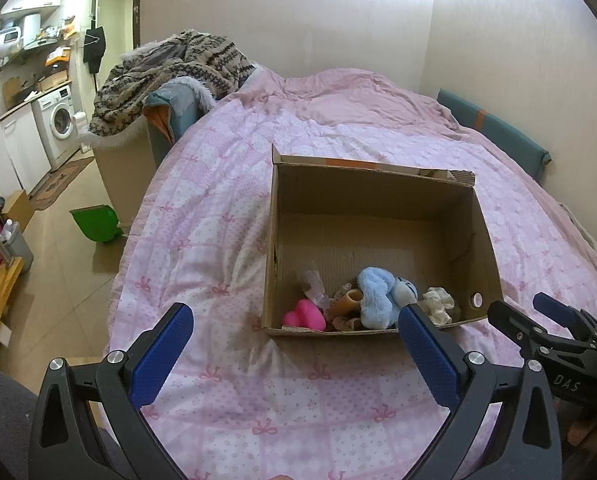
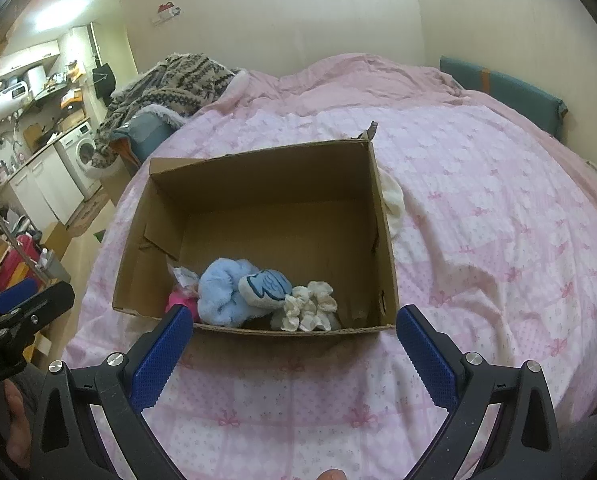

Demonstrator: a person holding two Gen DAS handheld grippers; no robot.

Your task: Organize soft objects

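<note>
Both grippers hang side by side over the near edge of the bed. The left gripper [image 1: 294,320] holds its blue-padded fingers [image 1: 160,354] spread wide and empty; the right gripper [image 2: 294,324] likewise gapes, gripping nothing.

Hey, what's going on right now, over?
Left gripper open, empty. Right gripper open, empty. Soft toys bunched in the box on the bed. White cloth lies outside, beside the box.
</note>
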